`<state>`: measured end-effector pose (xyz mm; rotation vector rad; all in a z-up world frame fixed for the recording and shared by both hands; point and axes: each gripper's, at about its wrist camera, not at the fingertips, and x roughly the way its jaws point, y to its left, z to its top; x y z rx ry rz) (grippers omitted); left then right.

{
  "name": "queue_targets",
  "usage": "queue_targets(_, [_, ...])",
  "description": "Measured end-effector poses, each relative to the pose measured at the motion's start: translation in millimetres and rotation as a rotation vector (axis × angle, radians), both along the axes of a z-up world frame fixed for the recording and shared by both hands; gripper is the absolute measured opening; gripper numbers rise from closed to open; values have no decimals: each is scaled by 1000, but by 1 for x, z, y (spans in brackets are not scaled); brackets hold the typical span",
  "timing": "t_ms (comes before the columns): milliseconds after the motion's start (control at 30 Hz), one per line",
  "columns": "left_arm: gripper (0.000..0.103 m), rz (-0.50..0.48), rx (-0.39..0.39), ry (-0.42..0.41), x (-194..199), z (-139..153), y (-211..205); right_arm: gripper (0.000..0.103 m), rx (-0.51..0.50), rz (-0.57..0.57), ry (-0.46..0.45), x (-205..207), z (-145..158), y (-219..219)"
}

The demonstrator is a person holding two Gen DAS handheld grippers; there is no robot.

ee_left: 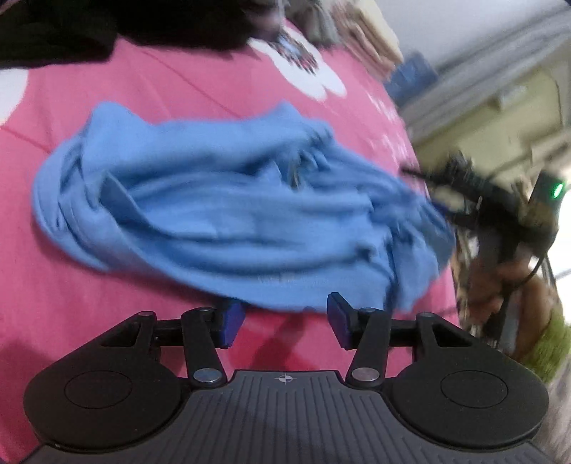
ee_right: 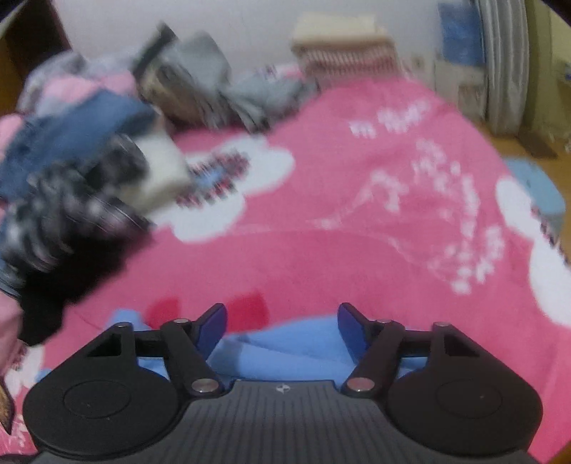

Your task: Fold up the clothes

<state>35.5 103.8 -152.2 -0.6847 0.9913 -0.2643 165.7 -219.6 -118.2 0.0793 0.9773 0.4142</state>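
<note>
Lying bunched on the pink flower-print bedspread, the light-blue knit garment wants spreading flat, judging by both released grippers, left gripper and right gripper, near its edge.

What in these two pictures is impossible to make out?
- Blue garment, left wrist view: motion blur hides its type; right wrist view: gripper body covers most of it.
- Right gripper, left wrist view: blurred, jaws unreadable there.
- Clothes pile, right wrist view: blurred, single items unclear.
- Black cloth, left wrist view: cut off by top edge.
</note>
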Motion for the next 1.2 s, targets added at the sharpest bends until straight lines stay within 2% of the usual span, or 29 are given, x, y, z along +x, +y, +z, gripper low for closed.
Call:
queue_targets(67, [45,34,6,-11,7,-1,4,56,-6,-32,87,0,-13,-8])
queue_targets(300, [42,67,58,-66,48,4,12,54,49,-51,258,-41,-13,-24])
queue_targets(433, [41,42,80,-99,75,12,7,55,110,-3,361,-68,-13,-19])
queue_targets(533, [41,-16,95,-128,91,22,-7,55,155,33,438,-89,-13,-16])
queue_targets(667, [42,-149,118,-161,108,31,-41,56,223,81,545,-116,-15,-10])
queue_targets(833, [47,-276,155,-169,111,31,-77,56,450,106,722,-150,-36,1])
queue_targets(867, [50,-281,155,-169,109,32,-77,57,468,106,731,-154,-37,2])
queue_targets(1000, [55,-249,118,-164,101,41,-57,58,400,87,613,-151,-16,-17])
queue_targets(1133, [67,-137,9,-160,83,50,-16,64,389,42,511,-138,11,-48])
queue_targets(1200, [68,-99,-28,-161,72,52,0,64,391,20,462,-132,22,-60])
